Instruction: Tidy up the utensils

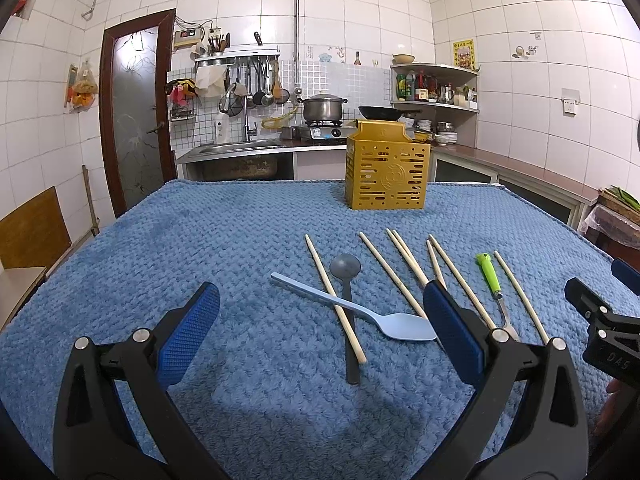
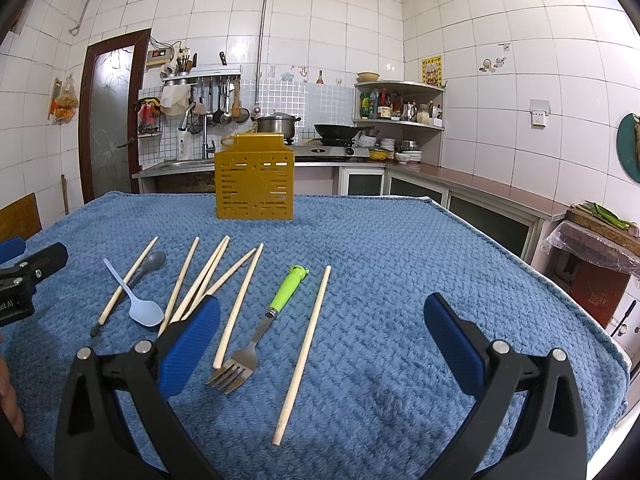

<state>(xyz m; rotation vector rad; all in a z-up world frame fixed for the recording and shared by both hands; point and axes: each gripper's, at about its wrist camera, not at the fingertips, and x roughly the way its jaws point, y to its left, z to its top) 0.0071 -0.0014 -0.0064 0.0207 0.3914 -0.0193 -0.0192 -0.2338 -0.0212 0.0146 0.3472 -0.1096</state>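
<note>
On the counter, covered by a blue towel, the utensils lie loose in a row near its front edge. A light blue spoon lies across a grey spoon and one chopstick. More chopsticks lie beside them, then a green-handled fork and a single chopstick. A yellow slotted holder stands upright farther back, well apart from them. The left hand-held gripper hangs above the spoons with fingers spread and nothing between them. The right hand-held gripper hangs above the fork, likewise spread and holding nothing.
</note>
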